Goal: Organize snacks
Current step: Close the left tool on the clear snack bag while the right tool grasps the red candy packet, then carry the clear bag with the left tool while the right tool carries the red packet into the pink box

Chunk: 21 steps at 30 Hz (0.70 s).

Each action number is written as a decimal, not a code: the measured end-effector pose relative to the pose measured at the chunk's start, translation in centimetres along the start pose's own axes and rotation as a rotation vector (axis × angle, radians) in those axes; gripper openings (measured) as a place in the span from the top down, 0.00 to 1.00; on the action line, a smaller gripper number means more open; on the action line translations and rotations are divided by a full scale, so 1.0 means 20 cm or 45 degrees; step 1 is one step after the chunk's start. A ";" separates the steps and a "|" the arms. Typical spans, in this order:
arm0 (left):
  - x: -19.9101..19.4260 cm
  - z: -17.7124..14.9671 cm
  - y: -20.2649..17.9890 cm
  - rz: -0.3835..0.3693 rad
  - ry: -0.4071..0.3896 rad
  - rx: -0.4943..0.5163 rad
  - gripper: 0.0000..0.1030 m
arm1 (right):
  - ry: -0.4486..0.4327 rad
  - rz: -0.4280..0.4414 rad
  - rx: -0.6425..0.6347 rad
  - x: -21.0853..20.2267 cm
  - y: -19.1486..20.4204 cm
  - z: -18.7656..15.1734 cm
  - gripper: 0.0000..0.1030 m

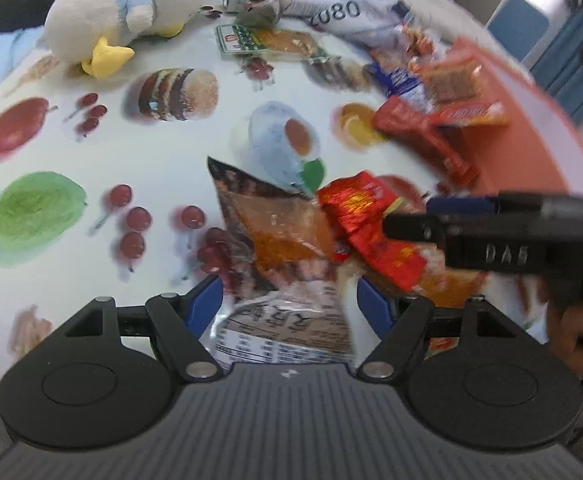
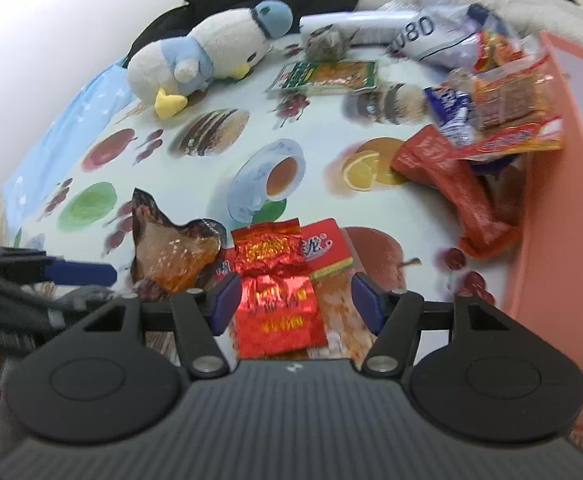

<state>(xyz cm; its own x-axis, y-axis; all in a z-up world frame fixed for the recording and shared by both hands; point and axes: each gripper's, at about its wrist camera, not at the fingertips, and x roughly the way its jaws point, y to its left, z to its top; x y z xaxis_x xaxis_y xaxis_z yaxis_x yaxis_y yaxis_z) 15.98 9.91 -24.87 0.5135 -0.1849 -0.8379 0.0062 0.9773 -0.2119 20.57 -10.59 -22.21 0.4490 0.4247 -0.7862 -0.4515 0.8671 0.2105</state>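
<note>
Printed with fruit and cakes, the tablecloth carries everything. Along its right edge an orange box already holds snacks. My left gripper is spread around the brown packet, my right gripper spread around the red foil packet; next I'd pinch and carry. Only the plush penguin sits far off.

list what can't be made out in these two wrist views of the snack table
- Left wrist view: the lower end of the brown snack packet is cut off by the left gripper body; its print is blurred.
- Right wrist view: the orange box runs off the right edge, its inside unseen.
- Right wrist view: the packet under the red foil packet is mostly covered.
- Both views: snack pile labels are smeared.
</note>
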 end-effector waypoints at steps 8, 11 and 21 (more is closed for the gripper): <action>0.09 0.01 0.04 -0.028 0.036 -0.009 0.29 | 0.059 0.062 -0.010 0.16 0.04 0.06 0.40; 0.07 0.01 0.06 -0.020 0.005 -0.032 0.34 | 0.085 0.023 -0.039 0.21 0.07 0.06 0.46; -0.04 0.02 0.09 0.010 -0.095 -0.128 0.40 | 0.046 -0.001 0.000 0.17 0.07 0.09 0.47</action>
<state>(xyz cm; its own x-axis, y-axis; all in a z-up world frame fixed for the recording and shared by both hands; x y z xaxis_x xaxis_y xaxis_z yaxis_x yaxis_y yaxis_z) 15.94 11.91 -24.28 0.5755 -0.1651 -0.8009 -0.0822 0.9628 -0.2576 22.78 -7.48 -23.48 0.4210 0.4142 -0.8070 -0.4512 0.8674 0.2098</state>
